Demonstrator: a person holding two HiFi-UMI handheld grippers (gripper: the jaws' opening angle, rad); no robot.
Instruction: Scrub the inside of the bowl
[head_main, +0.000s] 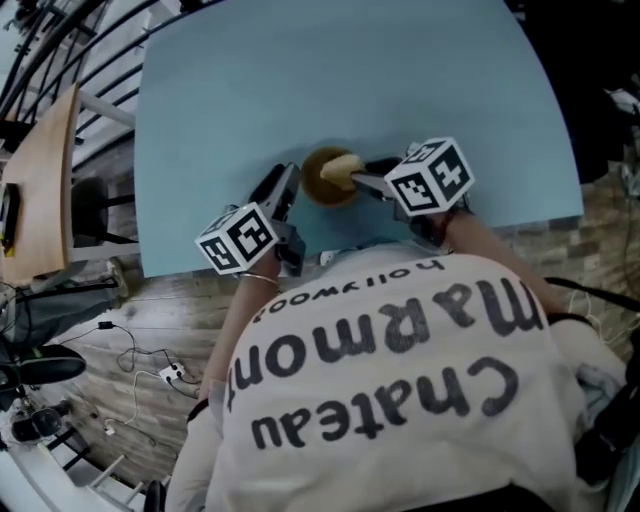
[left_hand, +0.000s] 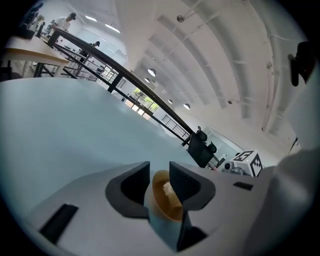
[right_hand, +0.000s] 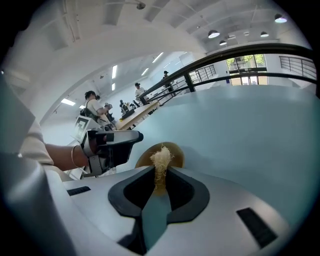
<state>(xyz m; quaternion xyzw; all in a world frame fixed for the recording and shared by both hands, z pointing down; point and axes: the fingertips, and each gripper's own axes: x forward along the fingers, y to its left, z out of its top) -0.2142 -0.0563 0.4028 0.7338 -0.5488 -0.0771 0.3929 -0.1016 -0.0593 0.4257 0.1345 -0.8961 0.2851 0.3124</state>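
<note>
A small brown wooden bowl (head_main: 324, 183) sits near the front edge of the light blue table (head_main: 400, 80). A pale fibrous scrubber (head_main: 343, 166) lies across the bowl's opening, and my right gripper (head_main: 364, 179) is shut on it from the right. In the right gripper view the scrubber (right_hand: 161, 161) stands pinched between the jaws, above the bowl (right_hand: 174, 149). My left gripper (head_main: 291, 192) is at the bowl's left side. In the left gripper view the bowl (left_hand: 161, 202) has its rim between the jaws of my left gripper (left_hand: 159, 182), which stand open: one pad is outside the wall, the other inside.
A wooden desk (head_main: 40, 190) stands left of the table, beyond a gap. Cables and a power strip (head_main: 165, 375) lie on the wood floor at the lower left. The person's torso overhangs the table's front edge. People (right_hand: 92, 107) stand far off at other desks.
</note>
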